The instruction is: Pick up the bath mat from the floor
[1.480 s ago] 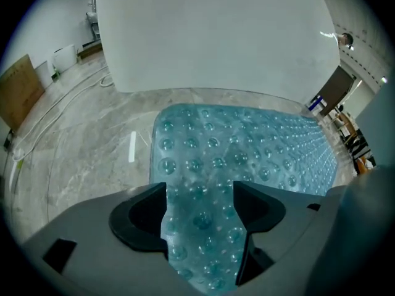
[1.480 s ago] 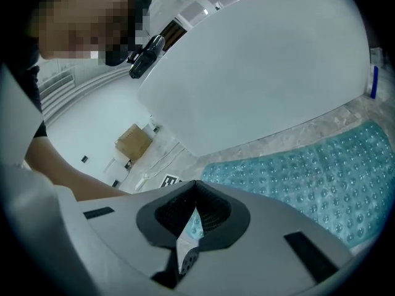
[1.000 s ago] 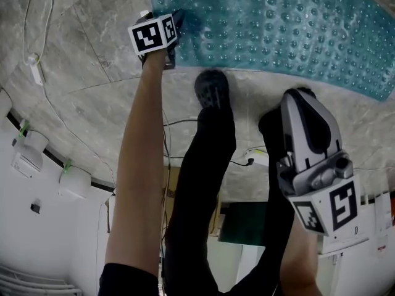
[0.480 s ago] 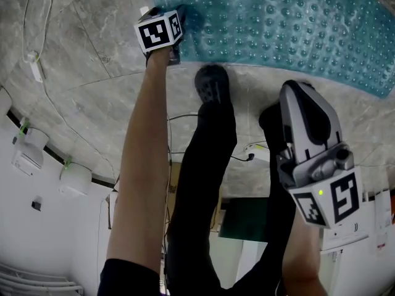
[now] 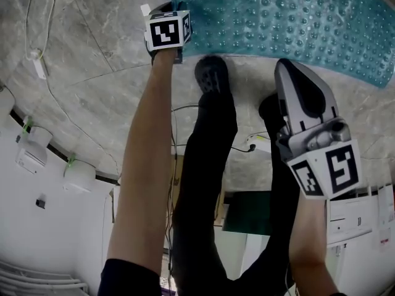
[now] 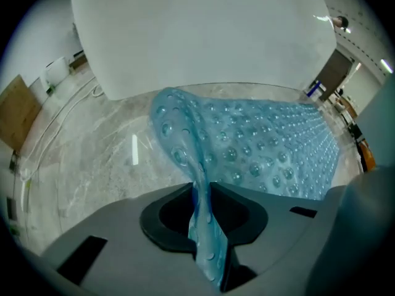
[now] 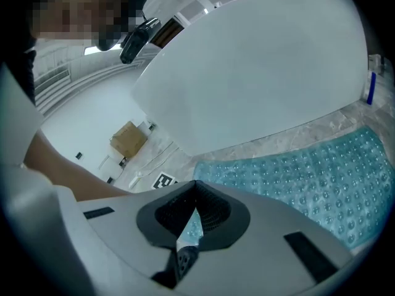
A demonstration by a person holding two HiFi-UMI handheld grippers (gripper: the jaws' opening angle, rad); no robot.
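Observation:
The teal bath mat with raised bubbles lies on the grey marble floor at the top of the head view. My left gripper is at its near left corner, under its marker cube. Its jaws have just been closing, and in the left gripper view my left gripper pinches a fold of the mat, which rises off the floor. My right gripper hangs above the floor near the mat's front edge. In the right gripper view my right gripper is shut on nothing, with the mat beyond it.
The person's black-trousered legs and a black shoe stand between the grippers. Thin cables and a white adapter lie on the floor at left. A large white tub rises behind the mat. A cardboard box sits further off.
The left gripper has shut on the mat's corner and moved up and right in the head view, lifting that corner. The right gripper has stayed where it was.

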